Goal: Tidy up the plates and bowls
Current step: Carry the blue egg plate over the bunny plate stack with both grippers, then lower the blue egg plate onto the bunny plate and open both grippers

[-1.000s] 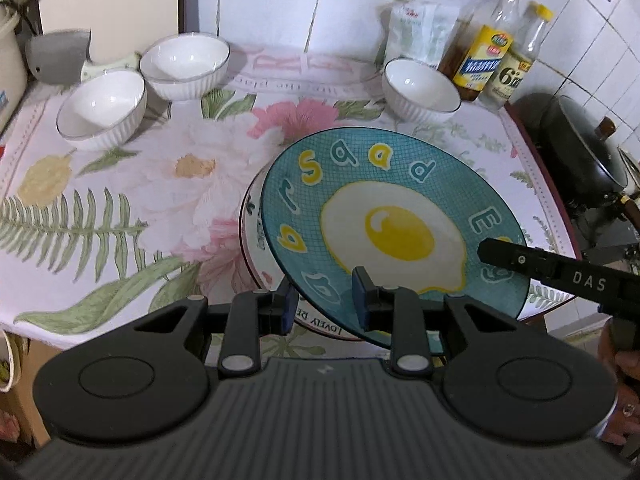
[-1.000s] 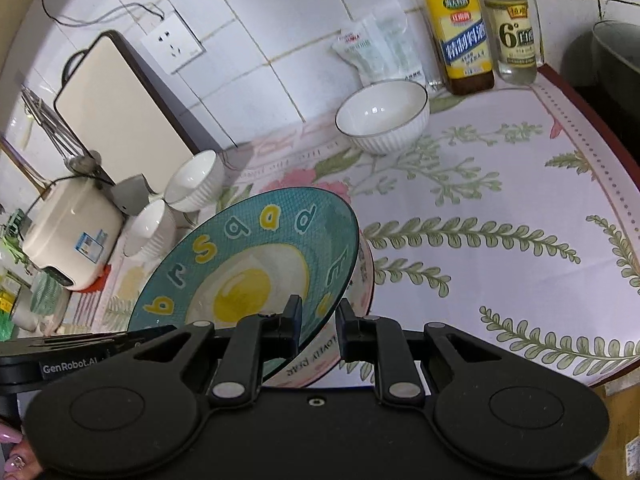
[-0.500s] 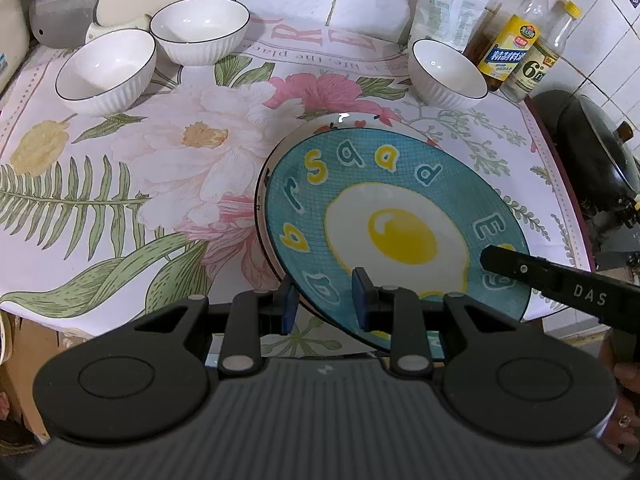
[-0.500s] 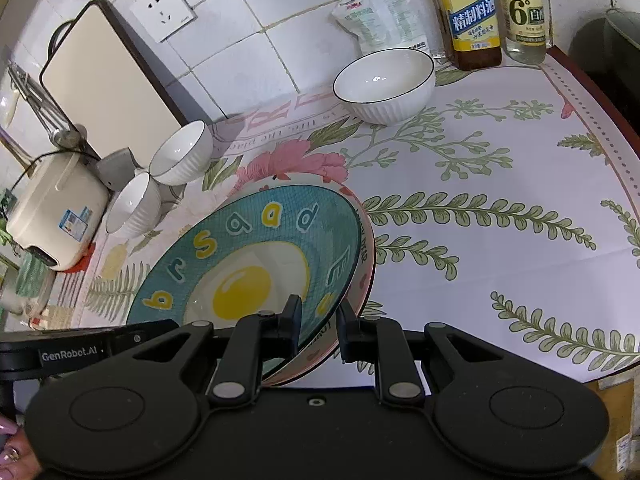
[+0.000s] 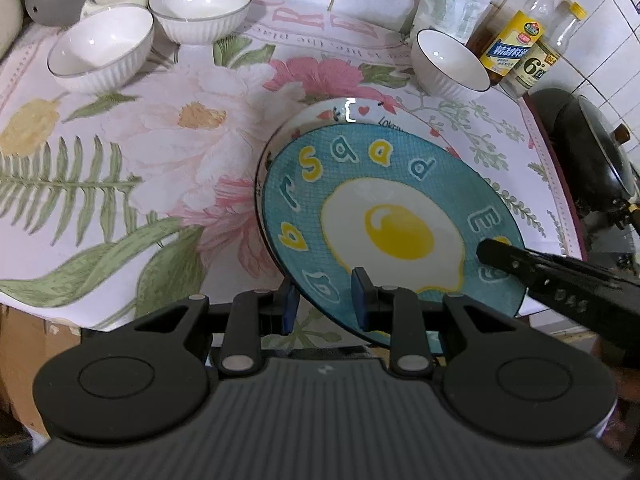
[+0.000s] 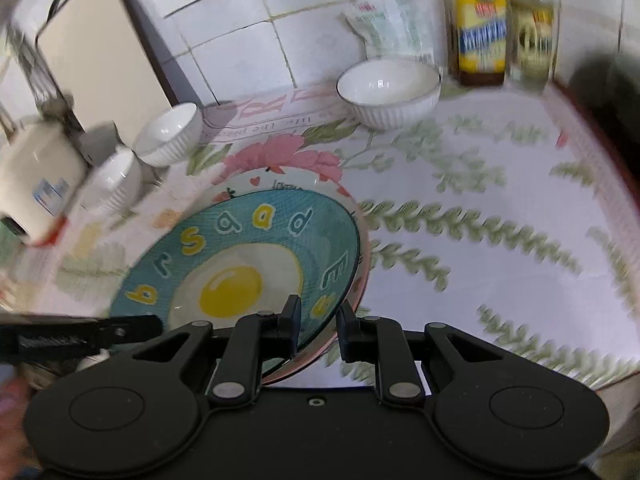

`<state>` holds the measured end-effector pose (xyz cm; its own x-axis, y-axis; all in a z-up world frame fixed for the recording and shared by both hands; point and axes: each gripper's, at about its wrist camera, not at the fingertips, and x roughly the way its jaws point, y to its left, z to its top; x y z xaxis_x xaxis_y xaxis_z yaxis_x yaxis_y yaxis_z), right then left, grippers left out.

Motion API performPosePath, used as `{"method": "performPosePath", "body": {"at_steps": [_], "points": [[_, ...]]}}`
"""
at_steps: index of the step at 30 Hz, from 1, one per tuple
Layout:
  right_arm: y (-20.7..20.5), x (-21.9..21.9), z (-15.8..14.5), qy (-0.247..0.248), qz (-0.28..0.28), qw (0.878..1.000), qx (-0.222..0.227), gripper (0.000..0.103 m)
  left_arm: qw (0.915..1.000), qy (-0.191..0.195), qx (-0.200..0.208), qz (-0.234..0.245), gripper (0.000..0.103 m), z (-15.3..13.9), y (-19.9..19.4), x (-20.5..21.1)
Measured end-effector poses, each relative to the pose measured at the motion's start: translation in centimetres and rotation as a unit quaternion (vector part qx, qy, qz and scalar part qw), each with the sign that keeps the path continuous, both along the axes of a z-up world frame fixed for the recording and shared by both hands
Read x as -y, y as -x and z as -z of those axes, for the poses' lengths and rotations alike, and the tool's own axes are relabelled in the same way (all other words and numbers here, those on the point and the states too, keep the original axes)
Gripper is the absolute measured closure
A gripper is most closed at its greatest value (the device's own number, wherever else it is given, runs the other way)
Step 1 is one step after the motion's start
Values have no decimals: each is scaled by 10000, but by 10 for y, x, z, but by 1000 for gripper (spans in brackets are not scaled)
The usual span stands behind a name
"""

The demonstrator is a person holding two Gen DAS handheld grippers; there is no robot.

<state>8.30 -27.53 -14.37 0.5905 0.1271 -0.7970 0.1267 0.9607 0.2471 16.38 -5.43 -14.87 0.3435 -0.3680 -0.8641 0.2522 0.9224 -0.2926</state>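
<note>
Left wrist view | left gripper (image 5: 323, 300) jaws clamp near rim of egg plate (image 5: 396, 232) | right gripper (image 6: 318, 320) jaws clamp opposite rim | plate tilted, far edge just above patterned plate (image 5: 356, 114) on table (image 5: 120, 152), slightly offset toward camera

Table w/ floral cloth (image 5: 168, 152), 3 white bowls (image 5: 102, 54), pink-rimmed plate (image 5: 360, 114), 2 bottles (image 5: 516, 44) at back

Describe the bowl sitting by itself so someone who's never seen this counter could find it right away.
Start at the two bottles against the tiled wall at the back of the floral tablecloth. Just in front of them stands a white ribbed bowl with a dark rim. The other two white bowls sit paired at the opposite back corner.
</note>
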Motion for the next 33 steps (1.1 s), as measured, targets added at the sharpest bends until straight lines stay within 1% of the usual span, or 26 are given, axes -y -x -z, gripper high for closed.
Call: {"method": "performPosePath", "body": {"at_steps": [1,2,6,10,15,22,26,28,31,33], "points": [[0,-4,-1,186,-42,9998,17,80,10000,-6,2,-16,77,1,1,1],[-1,-6,0,264,-56,9996,24,80,10000,-14,10,-20,77,1,1,1],[-2,-2,0,251,-49,9997,22,80,10000,13,5,6,77,0,1,1],[-3,-5,0,394,-74,9992,90,80,10000,20,2,-50,77,2,0,1],[-4,-8,4,591,-100,9981,141,78,10000,20,54,14,77,4,1,3],[-8,-7,10,680,-92,9976,100,76,9999,-157,10,46,77,4,2,8],[-6,-11,18,917,-142,9956,131,75,9994,183,-267,-141,77,11,-3,-5],[-2,-12,20,913,-167,9953,264,74,9996,142,-187,-149,77,10,-2,-5],[-1,-15,21,1005,-176,9942,333,74,9997,87,-178,-148,78,9,-2,-3],[-2,-15,22,1018,-152,9941,345,74,9998,-29,-121,-136,82,9,-2,0]]}}
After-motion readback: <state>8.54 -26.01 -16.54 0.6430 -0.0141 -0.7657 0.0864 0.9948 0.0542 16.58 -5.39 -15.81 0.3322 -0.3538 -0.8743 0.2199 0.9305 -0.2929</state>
